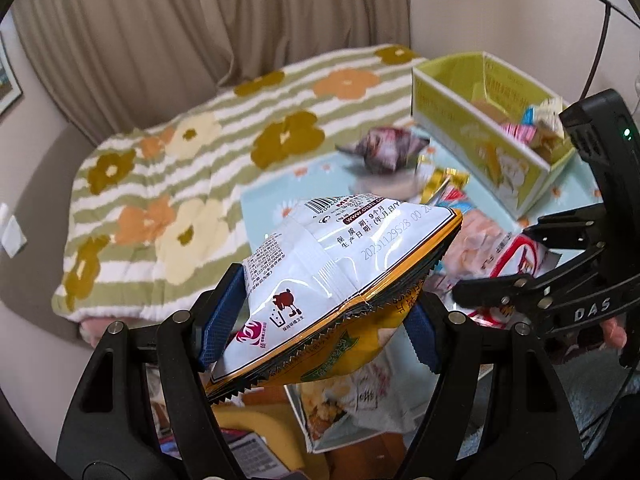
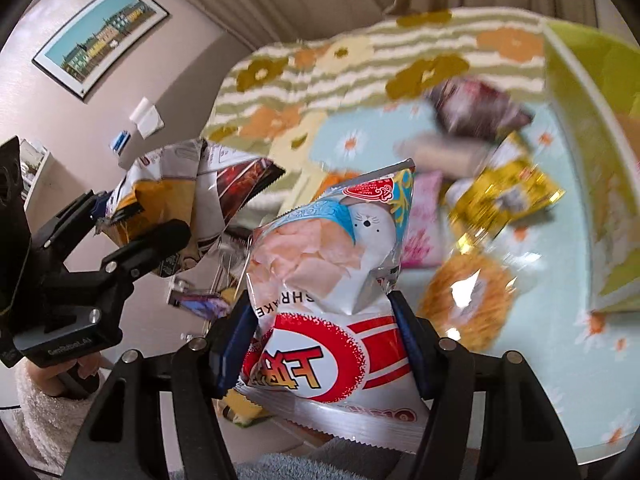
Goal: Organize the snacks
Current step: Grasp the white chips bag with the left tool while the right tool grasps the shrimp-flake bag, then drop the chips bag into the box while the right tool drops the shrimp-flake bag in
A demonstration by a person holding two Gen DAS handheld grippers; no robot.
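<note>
Snacks are mid-sort here: the left gripper (image 1: pixel 320 320) is clamped on a white-and-yellow chip bag (image 1: pixel 340 264), blue pads pinching its sides, and the right gripper (image 2: pixel 320 344) is closed around a shrimp chip bag (image 2: pixel 332 280) with a red logo, both held up off the table (image 1: pixel 264 208). The green box (image 1: pixel 488 148) is the landmark: it sits ahead and to the right of both grippers, long side running away toward the far right, a few small wrapped treats already inside. From the left wrist view, the right gripper looks nearer to the box, so I'd guess its bag goes in first. Between the grippers and the box lie loose packs, a dark one (image 1: pixel 384 148) and a gold one (image 2: pixel 508 196), blurry. Behind the box there's a floral blanket (image 1: pixel 168 184).
</note>
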